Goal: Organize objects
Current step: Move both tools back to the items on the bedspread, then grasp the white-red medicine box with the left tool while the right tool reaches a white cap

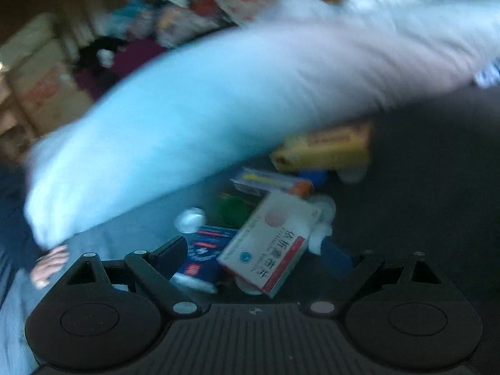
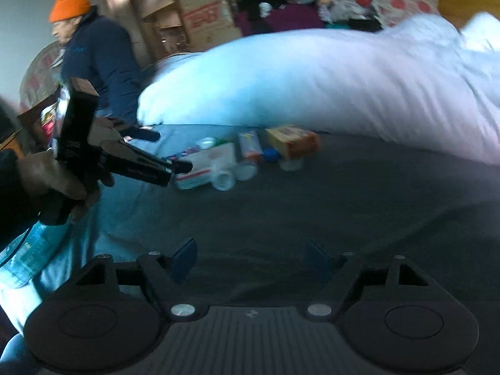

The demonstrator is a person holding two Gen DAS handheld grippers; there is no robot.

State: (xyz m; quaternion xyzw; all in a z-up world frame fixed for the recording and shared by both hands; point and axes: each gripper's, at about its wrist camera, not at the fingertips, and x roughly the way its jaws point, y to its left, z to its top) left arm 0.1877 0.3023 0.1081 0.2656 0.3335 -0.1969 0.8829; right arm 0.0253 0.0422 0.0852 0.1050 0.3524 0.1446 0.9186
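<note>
Left gripper point(image 1: 254, 257) (spread) over four boxes

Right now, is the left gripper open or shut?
Open. In the left wrist view, the left gripper has its fingers spread wide around the white and red medicine box, not clamping it.

dim, bluish cast. heavy motion blur ahead of left gripper point(image 1: 253, 250), pillow point(image 1: 218, 118) smeared. glare upper left of right gripper point(image 2: 250, 257). fisheye bending, dark corners.
</note>
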